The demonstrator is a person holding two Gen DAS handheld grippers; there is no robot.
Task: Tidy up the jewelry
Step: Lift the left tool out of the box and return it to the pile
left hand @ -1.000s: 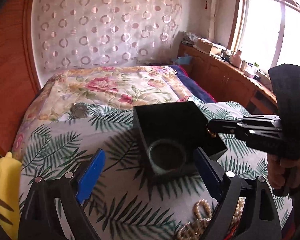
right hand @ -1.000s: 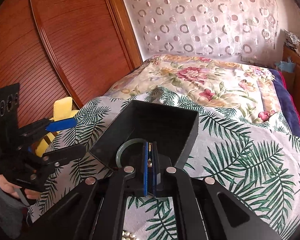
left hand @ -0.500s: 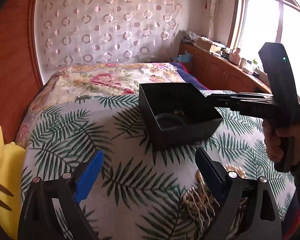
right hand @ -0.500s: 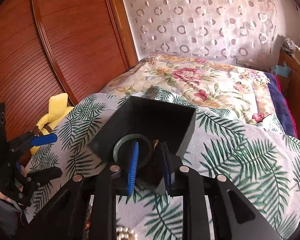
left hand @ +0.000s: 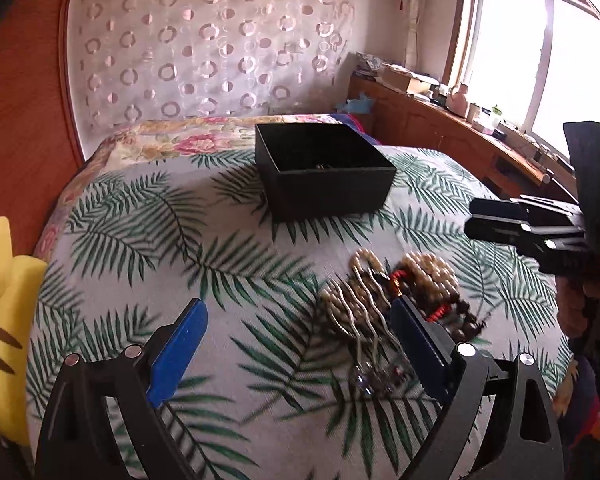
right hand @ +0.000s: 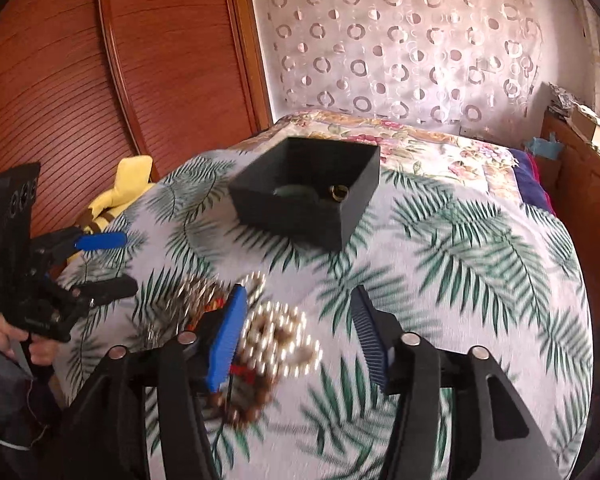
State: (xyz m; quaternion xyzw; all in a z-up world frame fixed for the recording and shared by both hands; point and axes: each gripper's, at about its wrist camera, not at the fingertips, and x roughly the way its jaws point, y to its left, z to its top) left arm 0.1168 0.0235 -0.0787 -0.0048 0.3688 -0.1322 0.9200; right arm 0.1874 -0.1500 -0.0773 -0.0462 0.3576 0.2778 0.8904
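A black open box (left hand: 324, 172) stands on the palm-leaf sheet; in the right wrist view (right hand: 306, 196) a green bangle (right hand: 290, 191) and a gold ring (right hand: 337, 192) lie inside it. A pile of jewelry lies nearer: wavy hairpins (left hand: 358, 312), bead bracelets (left hand: 428, 276) and a pearl strand (right hand: 280, 336). My left gripper (left hand: 300, 332) is open and empty, above the sheet just left of the pile. My right gripper (right hand: 296, 320) is open and empty, over the pearl strand; it also shows in the left wrist view (left hand: 476, 220).
A yellow plush toy (left hand: 0, 292) lies at the bed's left edge by the wooden wardrobe (right hand: 80, 80). A floral quilt (left hand: 172, 140) covers the far bed. A wooden sideboard (left hand: 440, 128) with clutter runs under the window at right.
My right gripper opened, left the gold ring in the box and drew back over the jewelry pile. My left gripper also pulled back from the box, staying open.
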